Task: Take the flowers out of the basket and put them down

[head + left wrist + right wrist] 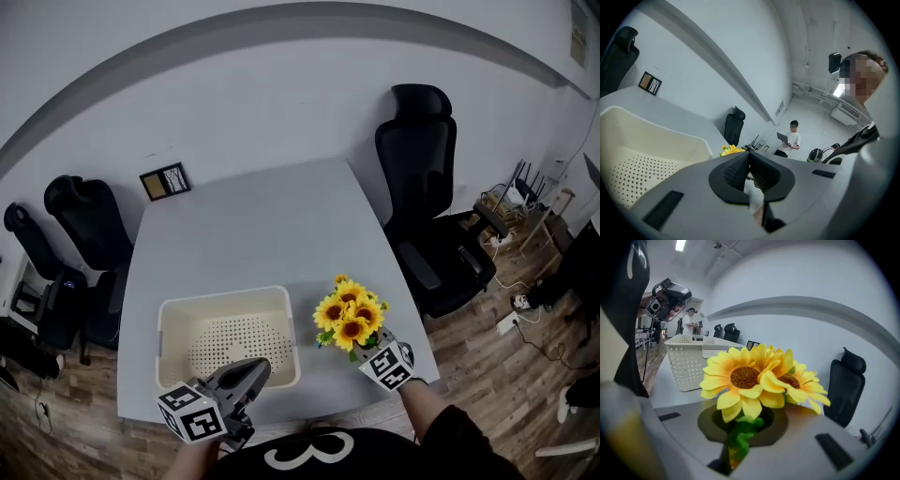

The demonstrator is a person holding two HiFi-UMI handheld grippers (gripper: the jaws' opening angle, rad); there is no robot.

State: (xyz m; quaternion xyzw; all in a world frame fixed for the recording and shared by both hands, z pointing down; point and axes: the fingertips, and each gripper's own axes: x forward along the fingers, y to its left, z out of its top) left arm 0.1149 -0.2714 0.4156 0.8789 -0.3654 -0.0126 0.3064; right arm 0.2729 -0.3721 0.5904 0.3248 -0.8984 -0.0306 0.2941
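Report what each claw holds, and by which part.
The right claw grips the sunflowers by their green stems. The left claw is shut on nothing.

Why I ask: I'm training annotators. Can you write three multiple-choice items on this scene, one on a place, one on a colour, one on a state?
1. Where are the sunflowers relative to the basket?
A. inside it
B. outside it, at its right in the head view
C. on a black chair

2. What colour is the basket?
A. cream
B. blue
C. black

3. What is the state of the right gripper?
A. open and empty
B. shut on the sunflowers' stems
C. out of view

Answers:
1. B, the head view shows the blooms beyond the basket's right wall.
2. A, its walls and perforated floor are cream.
3. B, the green stems sit pinched between its jaws.
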